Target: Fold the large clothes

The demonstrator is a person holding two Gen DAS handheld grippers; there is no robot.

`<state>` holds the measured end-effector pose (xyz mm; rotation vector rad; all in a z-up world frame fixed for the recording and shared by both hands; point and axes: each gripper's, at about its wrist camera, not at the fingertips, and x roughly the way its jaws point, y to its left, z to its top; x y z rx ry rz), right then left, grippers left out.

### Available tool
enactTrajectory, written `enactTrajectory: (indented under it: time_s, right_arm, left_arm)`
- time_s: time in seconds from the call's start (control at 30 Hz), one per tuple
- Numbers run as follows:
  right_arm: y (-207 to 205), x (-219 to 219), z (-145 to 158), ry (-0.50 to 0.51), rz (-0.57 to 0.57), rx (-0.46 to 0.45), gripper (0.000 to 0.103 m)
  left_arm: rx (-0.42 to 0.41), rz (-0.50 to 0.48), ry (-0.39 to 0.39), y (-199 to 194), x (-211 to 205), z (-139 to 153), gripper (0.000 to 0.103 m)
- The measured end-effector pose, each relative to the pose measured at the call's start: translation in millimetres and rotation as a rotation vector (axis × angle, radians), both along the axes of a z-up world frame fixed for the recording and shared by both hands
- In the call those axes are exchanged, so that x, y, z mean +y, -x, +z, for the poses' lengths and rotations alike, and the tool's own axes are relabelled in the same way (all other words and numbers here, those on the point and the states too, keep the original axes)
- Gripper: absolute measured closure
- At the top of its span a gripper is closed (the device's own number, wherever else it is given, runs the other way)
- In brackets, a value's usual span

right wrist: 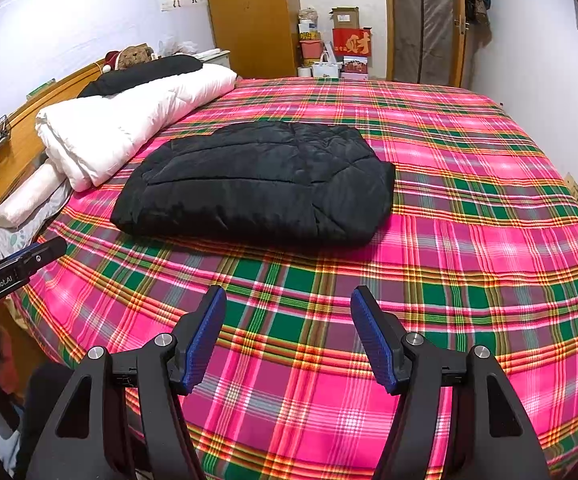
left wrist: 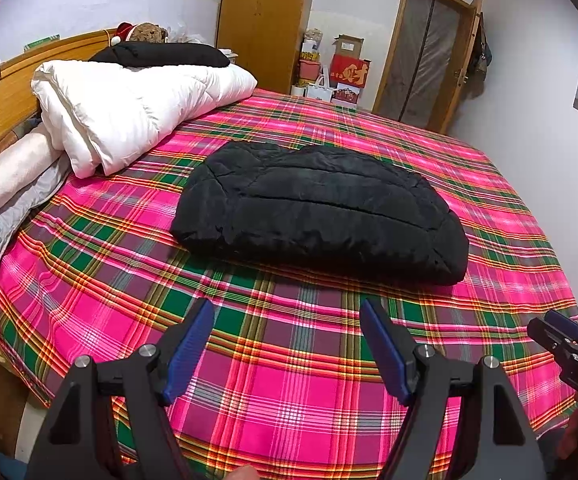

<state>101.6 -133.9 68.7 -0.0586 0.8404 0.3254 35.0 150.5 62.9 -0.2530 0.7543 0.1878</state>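
The black quilted jacket (left wrist: 321, 208) lies in the middle of the bed, on the pink and green plaid sheet (left wrist: 289, 360), and it is already folded into a compact, thick rectangle with its edges tucked under. No sleeve or hood sticks out as far as both views show, though the far side of the bundle is hidden from here. The left claw (left wrist: 287, 344) is held above the near part of the bed, in front of the jacket and apart from it; its blue pads stand wide open and nothing is between them. The right claw (right wrist: 288, 332) is in the same condition: jaws open, empty, over the bare sheet and not touching the jacket. Each claw appears at the edge of the other's view, so they are side by side. At the head of the bed a folded white duvet (left wrist: 129, 108) rests along the wooden headboard (left wrist: 17, 92), with another dark item (left wrist: 161, 54) on top of it. My judgement is that the folding of this jacket is finished or very nearly finished. What may remain is only a small tidying of the bundle, or moving it aside.
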Motion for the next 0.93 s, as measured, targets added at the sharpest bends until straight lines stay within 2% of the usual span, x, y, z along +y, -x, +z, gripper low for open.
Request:
enactTrajectory:
  time_s: [0.33, 0.7, 0.93]
  right_arm:
    - [0, -1, 0, 0.0, -0.001, 0.002, 0.038]
    - [1, 0, -1, -0.001, -0.006, 0.002, 0.038]
    - [5, -1, 4, -0.009, -0.011, -0.008, 0.038]
  left_arm:
    - [0.016, 0.004, -0.003, -1, -2, -1, 0.026]
    - [0.041, -0.008, -0.05, -2, -11, -3, 0.026]
    - [0.02, 0.0, -0.067, 3, -15, 2, 0.026]
